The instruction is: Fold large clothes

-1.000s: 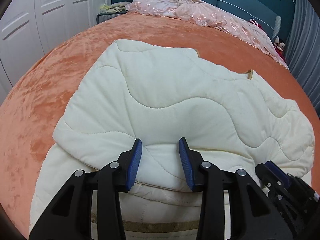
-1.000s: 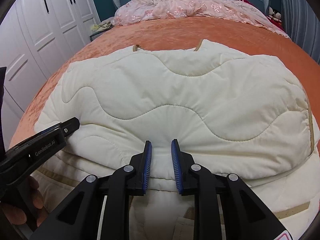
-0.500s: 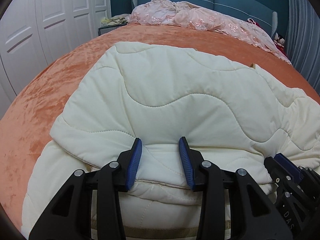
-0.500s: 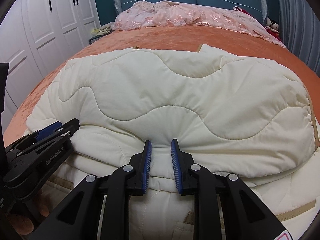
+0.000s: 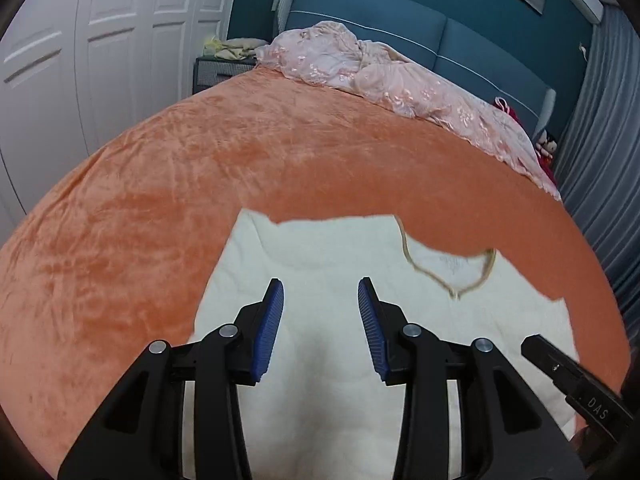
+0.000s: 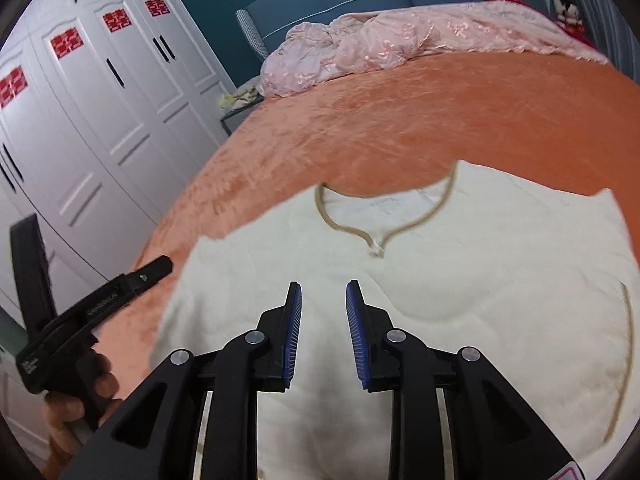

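Garment lay cream and flat on bed; left tool and right tool hovered released over it, best gripping hem corners evenly.

I am working in a home bedroom: a wide bed under an orange plush bedspread, a teal padded headboard, a crumpled pink embroidered quilt, tall white panelled wardrobe doors (red paper cut-outs stuck on them) and grey pleated curtains.
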Demonstrator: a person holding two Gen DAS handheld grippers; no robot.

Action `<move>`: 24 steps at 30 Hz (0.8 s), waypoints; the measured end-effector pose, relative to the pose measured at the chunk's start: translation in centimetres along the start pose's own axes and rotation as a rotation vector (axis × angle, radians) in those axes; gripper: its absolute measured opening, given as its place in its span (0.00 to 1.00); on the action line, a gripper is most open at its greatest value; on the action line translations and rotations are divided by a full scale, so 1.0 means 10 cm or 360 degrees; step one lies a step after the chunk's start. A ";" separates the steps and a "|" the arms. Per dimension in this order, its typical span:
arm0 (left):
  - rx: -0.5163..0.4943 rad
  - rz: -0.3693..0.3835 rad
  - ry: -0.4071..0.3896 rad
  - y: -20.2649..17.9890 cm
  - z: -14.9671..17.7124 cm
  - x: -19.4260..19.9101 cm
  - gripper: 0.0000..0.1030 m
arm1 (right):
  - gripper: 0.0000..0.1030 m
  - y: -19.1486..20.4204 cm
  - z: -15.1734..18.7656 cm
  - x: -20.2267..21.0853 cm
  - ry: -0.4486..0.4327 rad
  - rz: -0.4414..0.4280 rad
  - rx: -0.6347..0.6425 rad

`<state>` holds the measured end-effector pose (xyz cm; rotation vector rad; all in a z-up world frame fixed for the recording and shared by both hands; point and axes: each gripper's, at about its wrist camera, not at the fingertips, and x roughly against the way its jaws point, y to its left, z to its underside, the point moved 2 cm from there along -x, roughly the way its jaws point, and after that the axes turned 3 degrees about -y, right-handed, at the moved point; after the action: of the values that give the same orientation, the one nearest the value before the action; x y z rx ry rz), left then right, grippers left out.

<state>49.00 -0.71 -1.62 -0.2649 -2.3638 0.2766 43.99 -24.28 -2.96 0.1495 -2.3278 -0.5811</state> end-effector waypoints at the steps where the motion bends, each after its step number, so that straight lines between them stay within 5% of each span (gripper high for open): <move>1: 0.0072 0.0015 0.0053 0.06 -0.13 -0.15 0.36 | 0.27 0.01 -0.15 -0.18 0.0044 -0.0064 -0.0064; 6: 0.0297 0.0036 0.0255 0.29 -0.41 -0.85 0.36 | 0.46 0.08 -0.58 -1.01 0.0146 -0.0046 -0.0146; 13: 0.0342 0.0055 0.0362 0.47 -0.28 -1.33 0.34 | 0.46 0.00 -0.64 -1.86 0.0327 0.0007 -0.0255; 14: 0.0314 0.0045 0.0358 0.46 -0.26 -1.36 0.34 | 0.45 0.03 -0.61 -1.94 0.0360 0.0023 -0.0217; 17: 0.0224 -0.0025 0.0340 0.43 -0.20 -1.41 0.28 | 0.05 0.14 -0.51 -2.05 0.0397 0.0093 -0.0028; 20: 0.0170 -0.0082 0.0317 0.42 -0.14 -1.44 0.22 | 0.03 0.13 -0.51 -1.90 0.0246 0.0066 -0.0011; 24: 0.0120 -0.0117 0.0258 0.41 -0.05 -1.46 0.19 | 0.03 0.10 -0.43 -1.94 0.0239 0.0137 0.0061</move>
<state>60.22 -0.64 -11.87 -0.1581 -2.1929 0.2968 61.17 -19.72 -11.90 0.1062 -2.1887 -0.4668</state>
